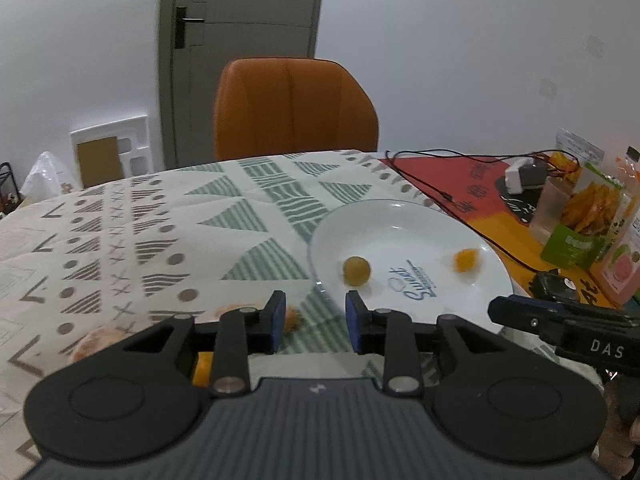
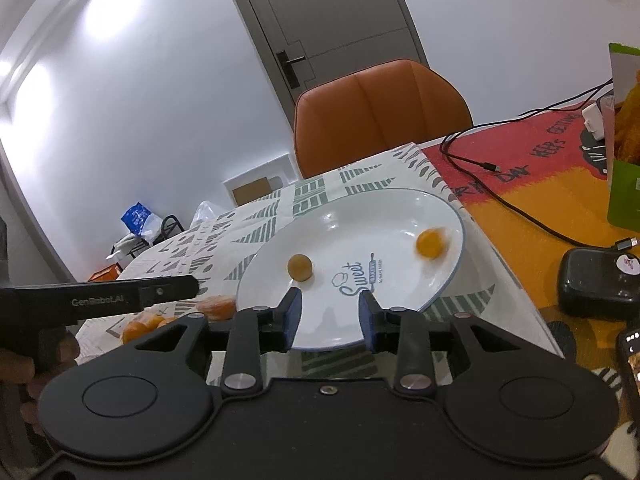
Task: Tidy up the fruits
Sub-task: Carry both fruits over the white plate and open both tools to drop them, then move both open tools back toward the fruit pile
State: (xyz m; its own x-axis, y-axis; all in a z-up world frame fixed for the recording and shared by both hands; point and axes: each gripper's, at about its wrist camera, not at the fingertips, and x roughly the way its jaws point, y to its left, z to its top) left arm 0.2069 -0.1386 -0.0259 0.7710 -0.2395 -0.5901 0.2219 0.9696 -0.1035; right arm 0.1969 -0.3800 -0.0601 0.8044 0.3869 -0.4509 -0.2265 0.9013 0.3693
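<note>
A white plate [image 1: 400, 228] [image 2: 360, 216] lies on the patterned tablecloth. A dull yellow-brown round fruit [image 1: 357, 271] [image 2: 300, 267] rests on it near the front. A small orange fruit [image 1: 466, 260] [image 2: 429, 243], blurred, is near its right rim. My left gripper [image 1: 315, 314] [image 2: 188, 286] is open and empty at the plate's near left edge. My right gripper [image 2: 330, 314] [image 1: 504, 312] is open and empty over the plate's near rim. Loose orange fruits [image 2: 218, 306] [image 1: 294, 318] lie on the cloth left of the plate, partly hidden by the fingers.
An orange chair [image 1: 294, 108] stands behind the table [image 1: 160, 240]. Right of the plate are a red-orange mat [image 2: 520, 184], black cables [image 2: 480, 164], a black box [image 2: 596, 284], a phone [image 2: 632, 356] and snack packages [image 1: 588, 216]. A pale round fruit [image 1: 96, 344] lies at the near left.
</note>
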